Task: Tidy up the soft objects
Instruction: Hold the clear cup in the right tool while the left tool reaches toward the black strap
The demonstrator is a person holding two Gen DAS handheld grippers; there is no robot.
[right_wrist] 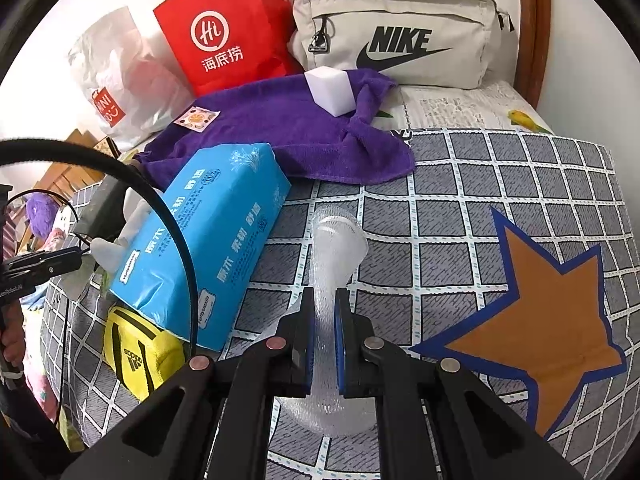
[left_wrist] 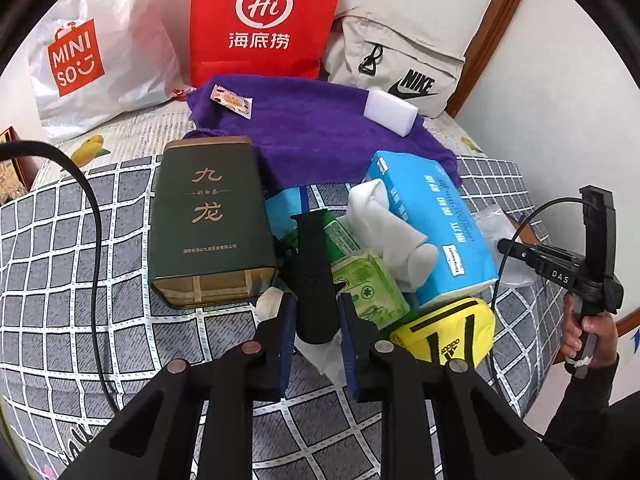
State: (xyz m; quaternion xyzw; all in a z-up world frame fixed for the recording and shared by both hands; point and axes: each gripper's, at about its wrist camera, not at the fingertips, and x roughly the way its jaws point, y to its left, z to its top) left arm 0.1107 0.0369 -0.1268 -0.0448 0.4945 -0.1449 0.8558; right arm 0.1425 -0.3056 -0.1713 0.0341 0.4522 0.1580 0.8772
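On the checked bed cover [left_wrist: 80,240], the left tool [left_wrist: 316,320] grips a black strap [left_wrist: 310,276] lying beside the green tin [left_wrist: 208,220] and blue tissue pack [left_wrist: 432,224]. The right tool [right_wrist: 323,320] is clenched on a clear bubble-wrap strip [right_wrist: 336,252].

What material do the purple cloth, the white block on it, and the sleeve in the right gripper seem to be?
Purple cloth: fuzzy fabric, probably microfibre; matte pile, soft folds.
White block: likely foam sponge; matte, sharp-edged, unmarked.
Sleeve: translucent foam or plastic netting, judging by its fine mesh texture; the right gripper pinches it flat.
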